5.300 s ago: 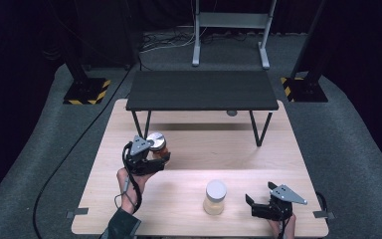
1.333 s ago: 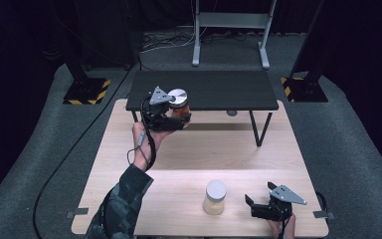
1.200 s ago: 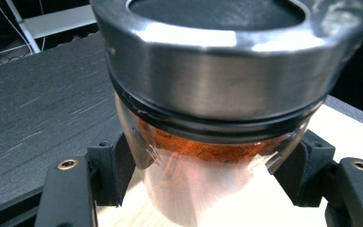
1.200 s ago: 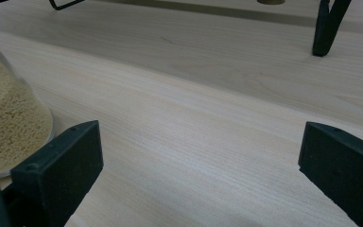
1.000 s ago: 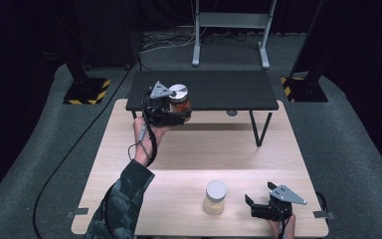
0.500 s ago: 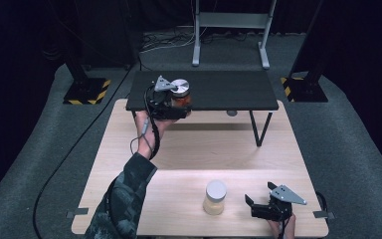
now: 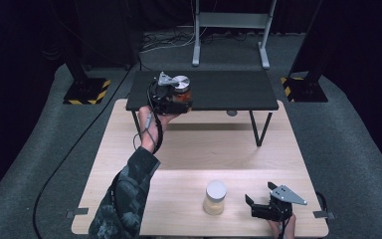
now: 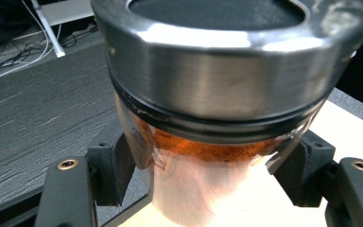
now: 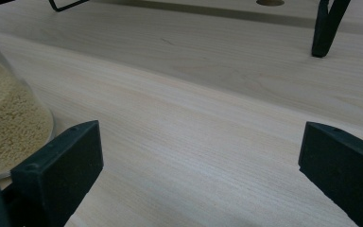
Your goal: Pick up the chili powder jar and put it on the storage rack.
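A glass jar (image 7: 181, 88) with a silver metal lid and orange-brown contents is clamped in my left gripper (image 7: 178, 101), shut on the glass below the lid. It hangs over the front left part of the black raised shelf (image 7: 229, 90). The left gripper view has the jar (image 8: 208, 94) up close, both pads pressing its sides, with the shelf top behind. My right gripper (image 7: 251, 206) rests open near the wooden table's front right. A second jar (image 7: 215, 197) of pale grains stands just left of it. In the right gripper view that jar (image 9: 4, 127) sits beside the left jaw, not between the jaws (image 9: 198, 161).
The black shelf stands on thin legs (image 7: 258, 129) over the far half of the wooden table (image 7: 204, 149). Behind it are a grey stand (image 7: 229, 30) and two posts on yellow-black striped bases (image 7: 87, 92). A cable (image 7: 64, 164) trails across the floor at the left.
My left gripper has carried the metal-lidded jar from the table's left side up and away to the shelf's front left part. The right gripper and the pale jar have stayed still.
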`<state>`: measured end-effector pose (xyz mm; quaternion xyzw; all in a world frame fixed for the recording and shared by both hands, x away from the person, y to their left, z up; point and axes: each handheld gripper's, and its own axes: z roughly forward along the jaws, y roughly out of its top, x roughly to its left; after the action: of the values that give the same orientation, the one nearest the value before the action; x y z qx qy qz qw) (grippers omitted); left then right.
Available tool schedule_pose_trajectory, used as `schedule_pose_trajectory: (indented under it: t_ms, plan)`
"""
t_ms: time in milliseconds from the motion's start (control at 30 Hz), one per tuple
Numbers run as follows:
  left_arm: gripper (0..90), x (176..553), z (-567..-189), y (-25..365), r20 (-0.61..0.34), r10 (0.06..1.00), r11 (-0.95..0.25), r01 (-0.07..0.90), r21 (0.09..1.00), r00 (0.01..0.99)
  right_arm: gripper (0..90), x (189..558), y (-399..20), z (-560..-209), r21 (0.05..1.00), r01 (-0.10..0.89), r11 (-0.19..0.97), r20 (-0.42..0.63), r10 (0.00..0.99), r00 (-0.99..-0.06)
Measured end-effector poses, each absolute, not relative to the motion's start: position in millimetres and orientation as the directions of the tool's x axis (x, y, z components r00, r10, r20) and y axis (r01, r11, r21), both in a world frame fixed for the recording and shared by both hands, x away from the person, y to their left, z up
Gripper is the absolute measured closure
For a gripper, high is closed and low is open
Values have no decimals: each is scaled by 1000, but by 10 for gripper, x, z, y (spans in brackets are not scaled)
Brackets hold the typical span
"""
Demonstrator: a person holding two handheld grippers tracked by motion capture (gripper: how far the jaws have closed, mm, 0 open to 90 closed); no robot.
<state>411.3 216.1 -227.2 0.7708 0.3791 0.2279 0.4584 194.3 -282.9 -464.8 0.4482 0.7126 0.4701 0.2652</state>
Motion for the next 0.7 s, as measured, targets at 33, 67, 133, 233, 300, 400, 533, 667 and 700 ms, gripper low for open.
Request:
schedule_pose_trajectory:
  t_ms: [33,67,133,233,300,400,533,667,700]
  plan:
    - [309,4113,-2272,2161,4,793,-292,376,880,609,0,1943,-2828,-4647,907,390,157,43,888,-458]
    - [309,4133,-2271,2151,2,796,-290,378,879,606,0,1945,-2828,-4646,907,390,158,43,888,-458]
    - [309,4143,-2270,2149,1,797,-289,380,879,604,0,1950,-2828,-4643,906,393,158,45,887,-459]
    - [309,4181,-2260,2127,3,801,-292,386,875,598,0,1951,-2828,-4642,906,393,158,45,887,-459]
    - [309,4209,-2250,2114,5,804,-296,393,871,594,0,1948,-2827,-4644,906,392,157,44,888,-458]
    - [309,4247,-2235,2095,9,811,-297,399,868,585,0,1946,-2825,-4644,907,392,157,44,888,-457]
    - [309,4285,-2228,2086,10,816,-296,404,866,578,0,1949,-2826,-4643,906,392,158,44,888,-459]
    - [309,4344,-2229,2051,10,821,-300,416,858,571,0,1948,-2826,-4644,906,392,157,44,888,-458]
    - [309,4362,-2225,2040,16,821,-307,418,855,571,0,1947,-2825,-4644,907,392,157,44,888,-457]
